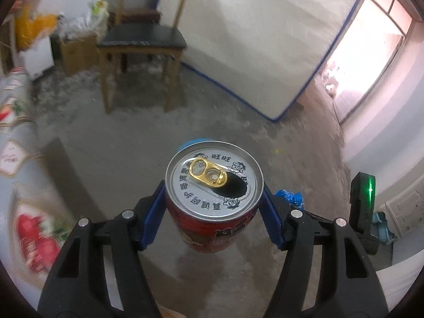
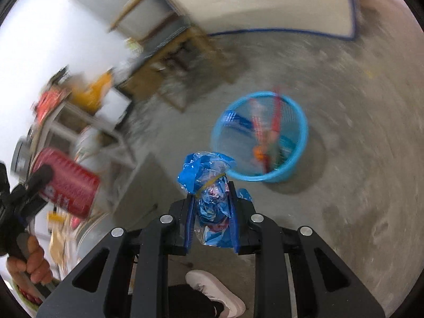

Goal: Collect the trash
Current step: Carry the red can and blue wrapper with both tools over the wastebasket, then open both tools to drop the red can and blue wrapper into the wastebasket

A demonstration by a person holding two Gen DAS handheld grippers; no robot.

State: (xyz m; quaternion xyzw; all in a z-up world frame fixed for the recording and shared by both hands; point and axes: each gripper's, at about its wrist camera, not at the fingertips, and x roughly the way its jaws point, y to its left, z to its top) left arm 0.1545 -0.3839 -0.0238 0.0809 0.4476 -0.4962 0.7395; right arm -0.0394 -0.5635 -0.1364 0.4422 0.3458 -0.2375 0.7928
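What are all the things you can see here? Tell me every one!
can: one, red with a silver top and gold tab, already opened, held in the left gripper
wrapper: one, crumpled blue and clear plastic, held in the right gripper
basket: one, light blue, on the floor ahead of the right gripper, with red and orange trash inside
chair: one, wooden with a dark seat, by the wall
mattress: one, white with blue edging, leaning upright
box: one, brown cardboard, left of the chair
floor: grey concrete
shoe: one, white, at the bottom of the right view
hand: one, gripping the left handle
left gripper: black with blue pads
right gripper: black with blue pads
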